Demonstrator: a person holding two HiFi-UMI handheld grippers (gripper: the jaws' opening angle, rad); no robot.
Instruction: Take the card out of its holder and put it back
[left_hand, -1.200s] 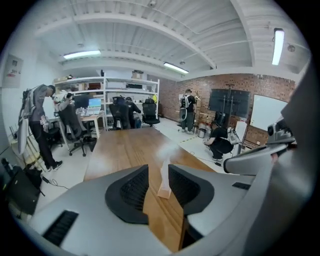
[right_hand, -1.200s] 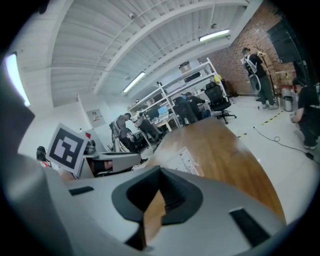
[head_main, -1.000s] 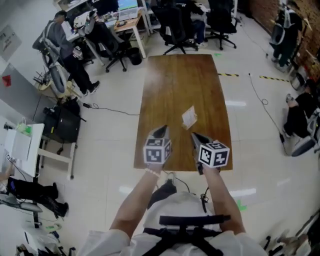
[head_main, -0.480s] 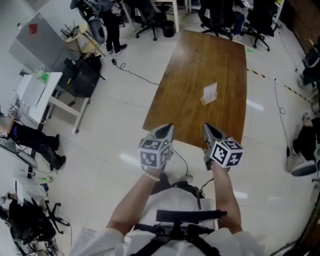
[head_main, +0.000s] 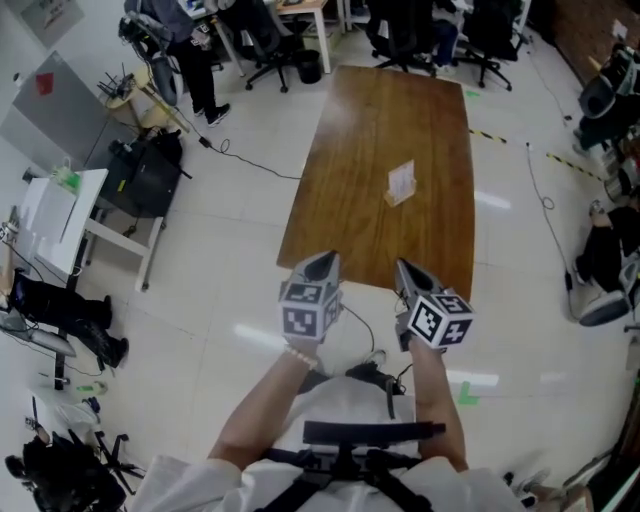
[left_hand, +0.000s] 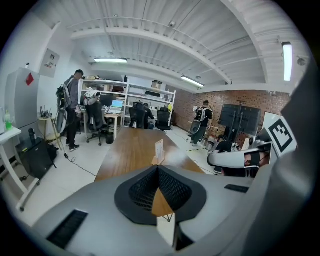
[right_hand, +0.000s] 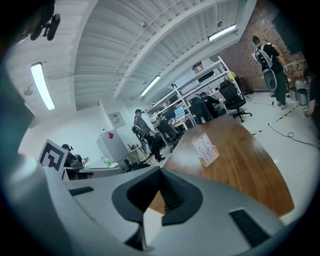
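A white printed card stands upright in its low holder (head_main: 400, 183) on the middle of a long wooden table (head_main: 350, 200). The card in its holder also shows straight ahead in the left gripper view (left_hand: 159, 151) and in the right gripper view (right_hand: 205, 148). My left gripper (head_main: 322, 263) and my right gripper (head_main: 404, 270) hover side by side at the table's near edge, well short of the card. Both are shut with nothing between the jaws, seen again on the left gripper (left_hand: 158, 168) and the right gripper (right_hand: 160, 172).
Office chairs (head_main: 400, 35) and desks with people stand beyond the table's far end. A white side table (head_main: 60, 215) and a black bag (head_main: 145, 175) are on the floor to the left. A cable (head_main: 250, 165) runs across the floor on the left, and taped lines (head_main: 560, 160) lie on the right.
The grippers were over the table's near end a second ago and now sit back at its near edge, farther from the card. The head view has swung. Both grippers stayed shut.
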